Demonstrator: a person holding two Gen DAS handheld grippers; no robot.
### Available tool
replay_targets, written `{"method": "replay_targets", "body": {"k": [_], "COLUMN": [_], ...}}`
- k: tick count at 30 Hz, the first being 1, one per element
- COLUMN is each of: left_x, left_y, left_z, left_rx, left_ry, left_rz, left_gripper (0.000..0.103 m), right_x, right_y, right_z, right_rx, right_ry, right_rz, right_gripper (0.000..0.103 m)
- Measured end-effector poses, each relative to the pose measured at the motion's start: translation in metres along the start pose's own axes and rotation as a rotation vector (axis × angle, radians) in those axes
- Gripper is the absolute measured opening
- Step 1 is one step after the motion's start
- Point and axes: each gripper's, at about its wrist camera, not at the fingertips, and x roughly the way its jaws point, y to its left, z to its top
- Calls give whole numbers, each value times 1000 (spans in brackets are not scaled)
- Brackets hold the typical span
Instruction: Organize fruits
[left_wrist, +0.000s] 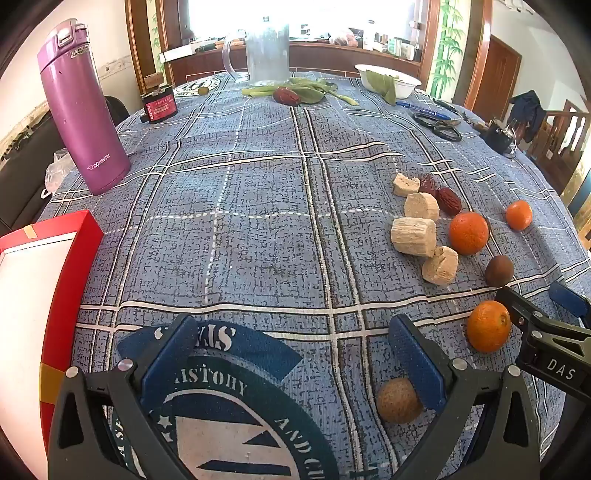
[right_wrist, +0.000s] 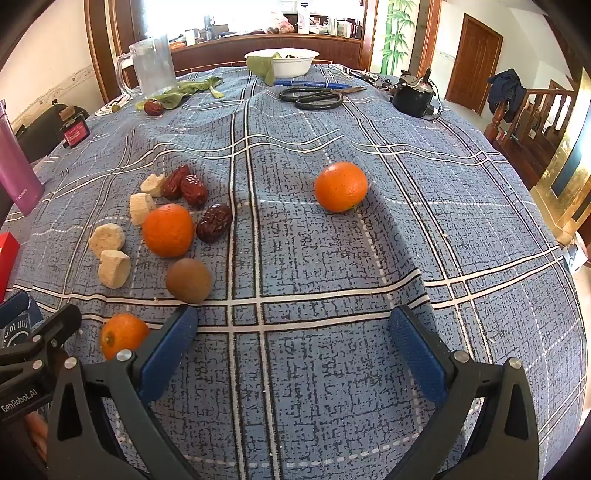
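Left wrist view: the left gripper (left_wrist: 295, 363) is spread wide above the blue plaid cloth (left_wrist: 258, 206) covering the bench, with nothing between its fingers. A round tan fruit (left_wrist: 399, 400) lies on the cloth, partly hidden behind the right-hand finger; contact cannot be determined. The reference landmark is the large orange (left_wrist: 468, 233). Four pale cut chunks (left_wrist: 413, 236) lie just left of it, two red dates (left_wrist: 443, 195) lie just behind it, a brown round fruit (left_wrist: 498, 270) lies nearer the camera and to its right, and a small orange (left_wrist: 518, 215) lies apart to its right. A second small orange (left_wrist: 488, 326) lies nearer still, beside the right gripper (left_wrist: 543, 306), which enters from the right edge. A purple flask (left_wrist: 81, 107) and a red box (left_wrist: 59, 258) stand well left of the landmark. Right wrist view: the right gripper (right_wrist: 293, 354) is also spread wide and empty over bare cloth. The large orange (right_wrist: 168, 230) has a third date (right_wrist: 214, 223) touching its right side, the brown round fruit (right_wrist: 188, 280) just in front, and the small orange (right_wrist: 340, 187) well apart to its right. The other small orange (right_wrist: 123, 334) lies just beside the left-hand finger.
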Motion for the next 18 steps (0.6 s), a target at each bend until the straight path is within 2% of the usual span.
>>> {"method": "replay_targets", "body": {"k": [4, 7, 15, 18], "left_x": [-1, -14, -122, -147], "left_y": [2, 8, 40, 53], "left_z": [-1, -4, -8, -10], "left_rx": [3, 10, 1, -1], "left_ry": [-1, -36, -339, -387], "left_rz": [5, 83, 176, 212], "left_gripper": [102, 102, 102, 102], "right_x": [0, 0, -1, -4], "right_y": [0, 0, 0, 2], "right_z": [0, 0, 3, 3], "right_rx": [0, 0, 9, 24], "right_ry": [0, 1, 3, 41], "right_rz": [0, 0, -5, -8], "right_gripper": [103, 103, 103, 103]}}
